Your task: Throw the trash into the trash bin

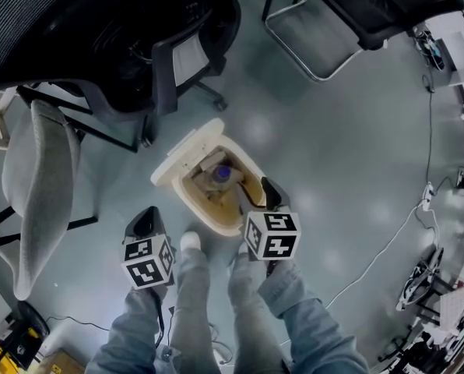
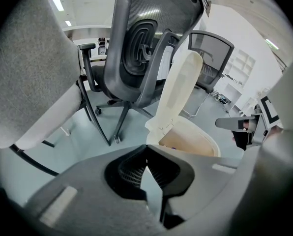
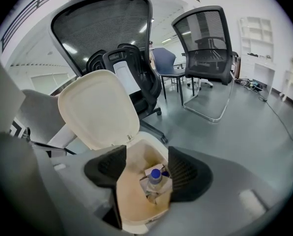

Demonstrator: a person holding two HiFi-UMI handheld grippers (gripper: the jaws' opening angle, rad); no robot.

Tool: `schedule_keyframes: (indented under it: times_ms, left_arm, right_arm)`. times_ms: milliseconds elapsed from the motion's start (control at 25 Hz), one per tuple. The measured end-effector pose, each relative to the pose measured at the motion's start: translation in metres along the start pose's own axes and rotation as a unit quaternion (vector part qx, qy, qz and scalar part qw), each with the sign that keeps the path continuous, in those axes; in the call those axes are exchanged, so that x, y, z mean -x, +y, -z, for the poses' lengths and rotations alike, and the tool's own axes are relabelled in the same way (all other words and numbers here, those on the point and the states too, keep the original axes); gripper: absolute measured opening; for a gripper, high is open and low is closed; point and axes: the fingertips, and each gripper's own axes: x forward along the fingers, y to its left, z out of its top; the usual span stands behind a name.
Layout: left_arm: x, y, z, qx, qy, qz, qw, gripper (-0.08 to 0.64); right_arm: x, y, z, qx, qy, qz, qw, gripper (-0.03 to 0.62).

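Lying in the cream bin (image 3: pixel 129 203) is a blue-capped bottle (image 3: pixel 154 179); right tool (image 3: pixel 145 167) spread, left tool (image 2: pixel 145 154) pressed together.

The glossy grey-blue floor (image 1: pixel 333 131) carries a cream trash bin (image 1: pixel 203 216), which stands just ahead of and below the right gripper (image 1: pixel 272 195) and to the right of the left gripper (image 1: pixel 145 223). Beyond both grippers stand a black office chair (image 1: pixel 177 45) and a sled-legged chair (image 1: pixel 314 57). A grey chair (image 1: pixel 41 178) stands left of the left gripper. A white cable (image 1: pixel 389 241) trails to the right of the right gripper.
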Motion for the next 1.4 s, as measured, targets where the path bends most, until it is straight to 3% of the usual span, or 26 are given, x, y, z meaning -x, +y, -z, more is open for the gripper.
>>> schedule_keyframes:
  times_ms: [240, 400, 640, 880, 1000, 1200, 1400]
  left_arm:
    - [0.011, -0.006, -0.004, 0.005, -0.012, -0.001, 0.9999, 0.011]
    - [0.025, -0.010, -0.010, 0.015, -0.024, -0.004, 0.9996, 0.011]
    - [0.059, -0.021, -0.033, 0.028, -0.045, -0.004, 0.9986, 0.011]
    - [0.117, -0.049, -0.077, 0.002, -0.097, 0.004, 0.9953, 0.011]
    - [0.146, -0.059, -0.094, -0.008, -0.112, 0.008, 0.9936, 0.011]
    - [0.215, -0.076, -0.110, 0.008, -0.124, 0.018, 0.9920, 0.011]
    - [0.290, -0.089, -0.158, -0.006, -0.185, 0.033, 0.9822, 0.011]
  right_arm:
    - [0.016, 0.004, -0.003, 0.007, -0.004, -0.010, 1.000, 0.254]
    - [0.035, 0.007, -0.007, 0.009, -0.009, -0.017, 1.000, 0.209]
    - [0.080, 0.025, -0.024, 0.048, -0.008, -0.029, 0.998, 0.096]
    - [0.135, 0.037, -0.060, 0.063, -0.039, -0.028, 0.997, 0.007]
    - [0.162, 0.040, -0.075, 0.067, -0.045, -0.031, 0.996, 0.005]
    - [0.230, 0.047, -0.097, 0.077, -0.048, -0.040, 0.995, 0.004]
    - [0.303, 0.051, -0.143, 0.092, -0.090, -0.037, 0.991, 0.003]
